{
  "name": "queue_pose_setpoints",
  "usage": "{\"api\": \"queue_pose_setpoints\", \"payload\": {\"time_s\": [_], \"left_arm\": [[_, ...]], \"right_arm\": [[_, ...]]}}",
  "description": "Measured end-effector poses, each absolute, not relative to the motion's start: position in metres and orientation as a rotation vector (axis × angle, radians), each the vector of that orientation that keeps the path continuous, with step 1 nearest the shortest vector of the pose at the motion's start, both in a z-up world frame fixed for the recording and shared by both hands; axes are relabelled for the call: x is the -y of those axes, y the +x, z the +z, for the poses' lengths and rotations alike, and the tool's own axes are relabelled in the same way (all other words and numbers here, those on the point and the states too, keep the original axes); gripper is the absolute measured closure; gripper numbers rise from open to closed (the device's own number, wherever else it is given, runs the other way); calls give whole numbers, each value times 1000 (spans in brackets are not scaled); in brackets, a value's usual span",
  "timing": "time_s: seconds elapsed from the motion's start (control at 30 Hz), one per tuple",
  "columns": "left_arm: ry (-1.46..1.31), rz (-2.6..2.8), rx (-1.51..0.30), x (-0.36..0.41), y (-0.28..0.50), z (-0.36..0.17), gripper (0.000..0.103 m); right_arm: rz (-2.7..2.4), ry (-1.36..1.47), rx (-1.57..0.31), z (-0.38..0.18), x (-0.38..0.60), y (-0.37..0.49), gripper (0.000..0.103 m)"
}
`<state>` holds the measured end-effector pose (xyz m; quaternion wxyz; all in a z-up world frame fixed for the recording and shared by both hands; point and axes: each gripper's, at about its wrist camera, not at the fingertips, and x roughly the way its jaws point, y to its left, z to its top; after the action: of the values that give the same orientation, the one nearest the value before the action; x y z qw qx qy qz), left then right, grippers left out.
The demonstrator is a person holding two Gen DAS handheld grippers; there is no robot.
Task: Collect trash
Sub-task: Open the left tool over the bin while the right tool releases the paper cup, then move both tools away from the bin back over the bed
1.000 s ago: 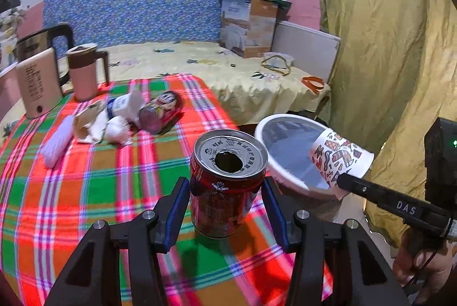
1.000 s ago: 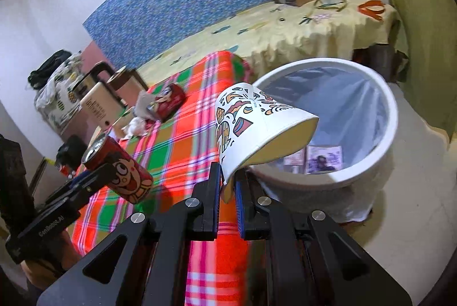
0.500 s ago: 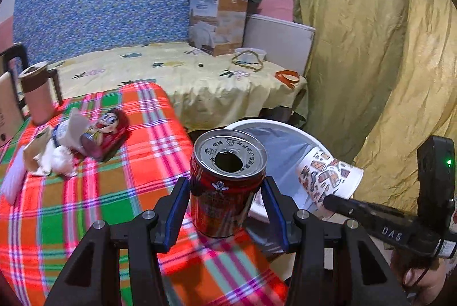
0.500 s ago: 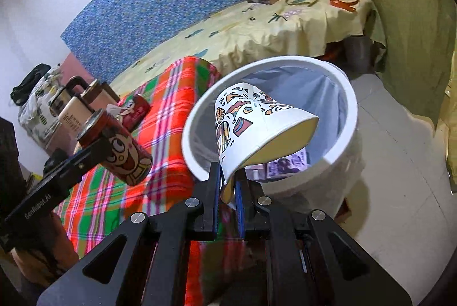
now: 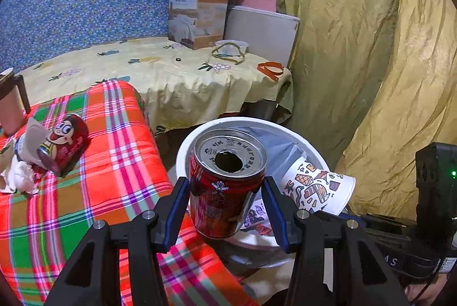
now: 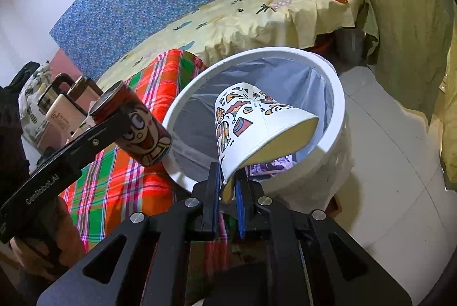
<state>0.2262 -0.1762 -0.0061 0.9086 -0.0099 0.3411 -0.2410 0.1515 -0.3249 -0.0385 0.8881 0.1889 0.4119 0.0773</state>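
My left gripper [image 5: 227, 199] is shut on an upright red drink can [image 5: 225, 189], held at the near rim of a white trash bin [image 5: 182, 154] lined with a grey bag. In the right wrist view the same red drink can [image 6: 137, 131] hangs at the trash bin's [image 6: 338, 94] left rim. My right gripper [image 6: 227, 186] is shut on the flattened rim of a patterned paper cup [image 6: 257, 123], which lies on its side over the bin's opening. From the left wrist view the paper cup [image 5: 314, 187] shows above the bin's right side.
A second red can [image 5: 67, 141], crumpled tissue [image 5: 18, 176] and a paper scrap lie on the plaid-covered table [image 5: 114, 163]. A brown mug [image 5: 10, 103] stands at its far left. Behind is a yellow-covered table [image 5: 171, 71] with a box. A yellow curtain [image 5: 371, 49] hangs right of the bin.
Both grippers have carried their loads from above the plaid table towards the bin. The can now stands at the bin's rim and the cup hangs over its opening.
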Motion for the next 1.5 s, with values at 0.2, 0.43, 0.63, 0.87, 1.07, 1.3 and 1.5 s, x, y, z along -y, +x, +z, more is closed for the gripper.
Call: {"api": "queue_pose_setpoints", "payload": {"time_s": [0.2, 0.43, 0.63, 0.87, 1.07, 1.3, 1.5], "left_arm": [[-9, -521, -712, 187, 232, -10, 51], [-5, -541, -729, 193, 237, -17, 50], [-11, -570, -731, 195, 238, -18, 50], [-24, -574, -702, 190, 232, -11, 48], [-47, -561, -700, 178, 224, -7, 48], [-70, -519, -697, 155, 203, -4, 48], [-74, -456, -680, 132, 183, 3, 48]], "right_arm": [[153, 388, -870, -39, 329, 152, 88], [139, 383, -861, -36, 332, 149, 86], [129, 393, -844, -34, 334, 147, 77], [137, 400, -836, -32, 334, 145, 76], [145, 404, -820, -28, 335, 141, 76], [163, 395, -807, -24, 328, 136, 76], [204, 370, -784, -16, 315, 131, 76]]}}
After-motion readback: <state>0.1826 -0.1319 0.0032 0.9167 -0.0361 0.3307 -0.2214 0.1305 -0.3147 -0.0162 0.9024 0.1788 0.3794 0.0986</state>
